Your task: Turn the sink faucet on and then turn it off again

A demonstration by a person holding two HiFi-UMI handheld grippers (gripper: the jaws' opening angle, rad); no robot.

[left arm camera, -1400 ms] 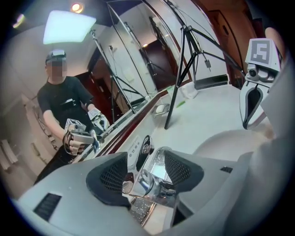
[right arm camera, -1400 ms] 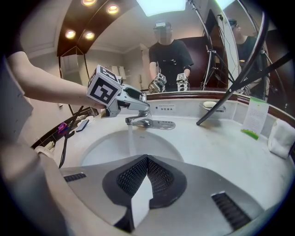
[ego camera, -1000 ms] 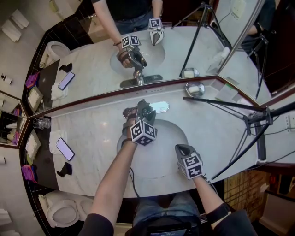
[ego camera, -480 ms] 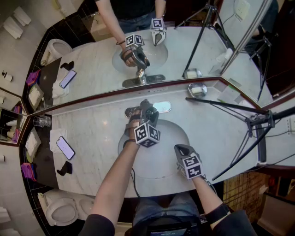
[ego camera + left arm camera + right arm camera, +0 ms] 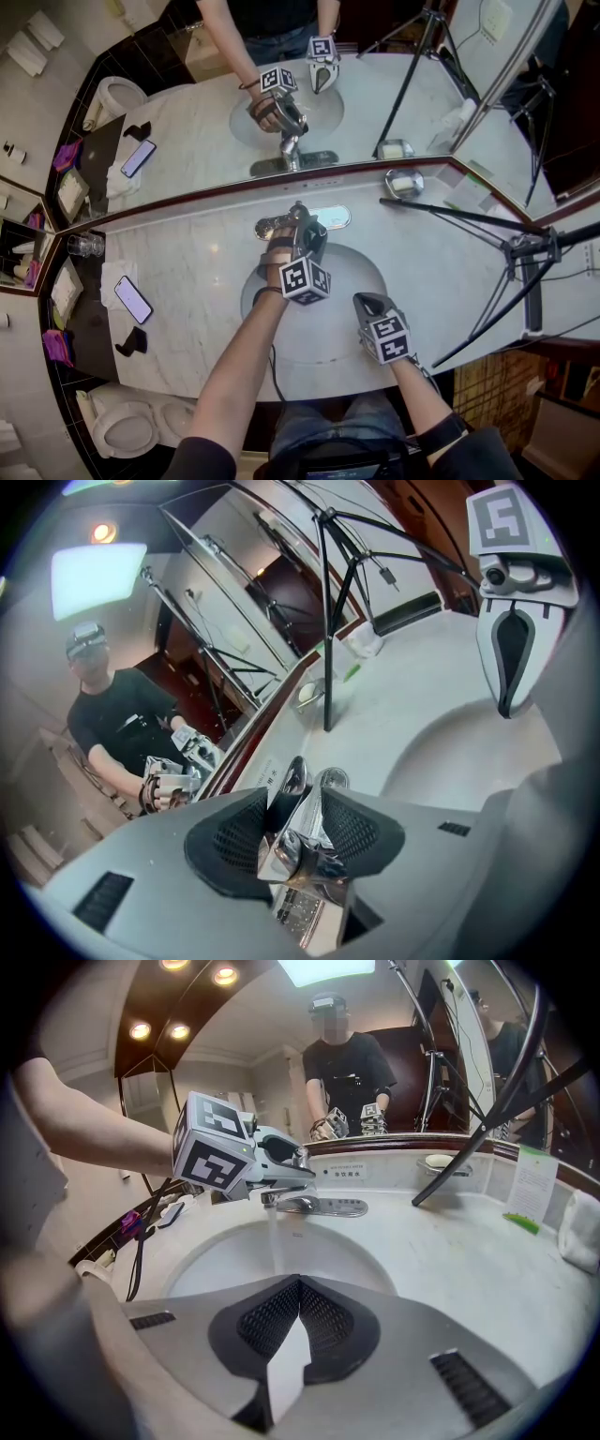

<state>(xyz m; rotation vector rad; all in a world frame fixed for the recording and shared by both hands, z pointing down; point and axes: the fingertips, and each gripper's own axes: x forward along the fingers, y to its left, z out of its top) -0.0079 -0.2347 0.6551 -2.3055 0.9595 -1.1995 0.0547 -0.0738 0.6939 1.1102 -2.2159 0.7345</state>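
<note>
The left gripper (image 5: pixel 298 808) clamps the faucet lever (image 5: pixel 305 841) at the back edge of the sink (image 5: pixel 361 281), jaws part-open around it; water (image 5: pixel 275 1241) runs into the sink. The right gripper (image 5: pixel 299 1286), pinched shut and empty, hangs over the sink's front rim. A tripod (image 5: pixel 525 251) stands right of the sink and a phone (image 5: pixel 132 301) lies left of it, on the marble counter (image 5: pixel 187 248); a mirror (image 5: pixel 187 131) rises behind.

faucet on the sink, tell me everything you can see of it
The faucet is polished, mirror-like chrome: a short spout, a lever handle on top and a long flat base plate. It stands at the back rim of the white sink, just before the mirror. It is on: a thin stream of water falls from the spout into the sink. The left gripper has its jaws shut on the lever handle; nothing else touches it.
</note>
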